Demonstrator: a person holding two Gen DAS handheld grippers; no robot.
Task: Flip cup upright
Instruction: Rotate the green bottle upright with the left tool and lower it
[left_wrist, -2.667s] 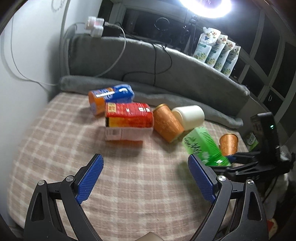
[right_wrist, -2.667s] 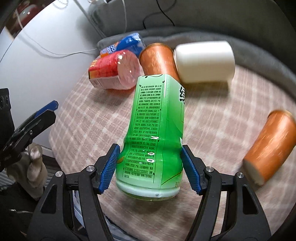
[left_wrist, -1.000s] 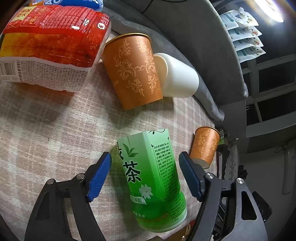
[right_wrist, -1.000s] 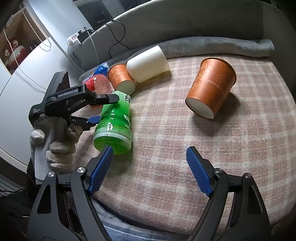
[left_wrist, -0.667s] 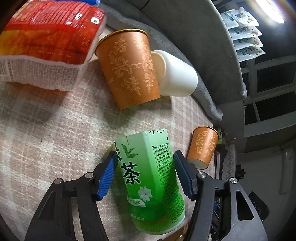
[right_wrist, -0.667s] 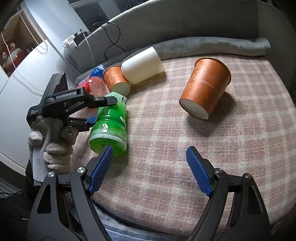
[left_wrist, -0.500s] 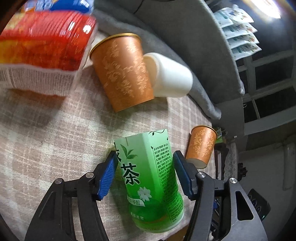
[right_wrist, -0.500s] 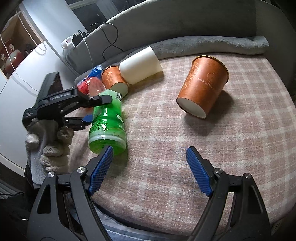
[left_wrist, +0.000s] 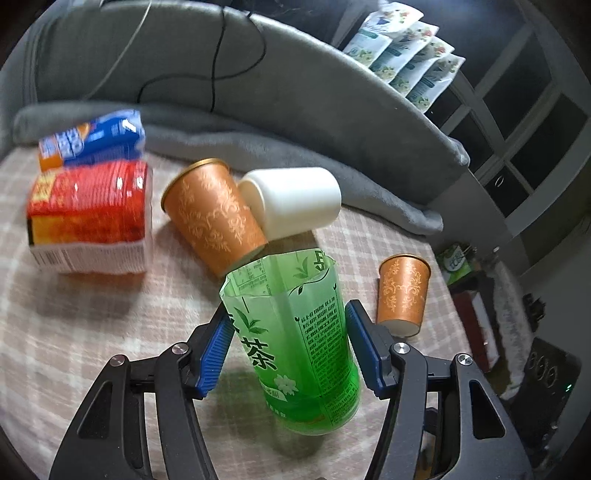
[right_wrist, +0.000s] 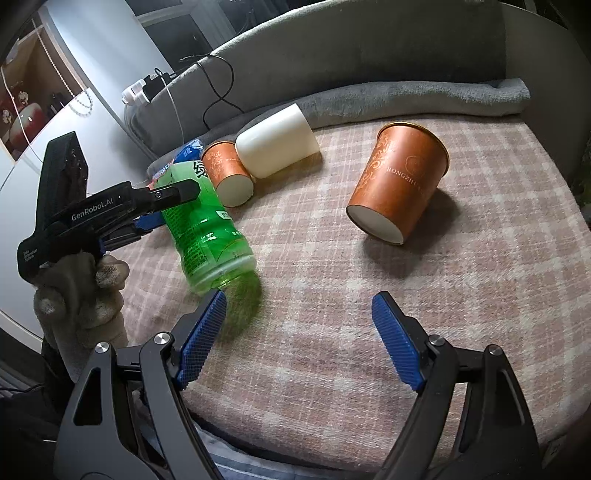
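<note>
- Plaid blanket (right_wrist: 461, 280) covers the bed; a grey padded backrest (left_wrist: 295, 85) curves behind it, with cables draped over it.
- Left claw (left_wrist: 290, 349) pinches a green cup (left_wrist: 295, 332), a cut-down tea bottle, both blue pads pressed on its sides.
- In the right wrist view the green cup (right_wrist: 203, 221) is tilted, its base low and toward the camera, its open end up and away. The base appears raised off the blanket or barely touching it; contact cannot be confirmed.
- Right claw (right_wrist: 295, 332) is spread wide and holds nothing. It hovers over bare blanket, just beside the green cup's base.
- Large orange cup (right_wrist: 399, 184) lies on its side, apart from the rest, its base facing the right claw.
- Second orange cup (left_wrist: 212, 218) and a white cup (left_wrist: 295, 201) lie on their sides, touching each other, behind the green cup.
- Red packet (left_wrist: 88, 214) and blue packet (left_wrist: 92, 138) lie at the far left, near the backrest.
- Progress, as judged: the flip is under way on the green cup. The grip is made and the cup is partly rotated, not yet vertical.
- Remaining, as judged: finish the rotation, seat the base flat on the blanket, release.
- Risk, as judged: soft bedding may let the cup topple on release.
</note>
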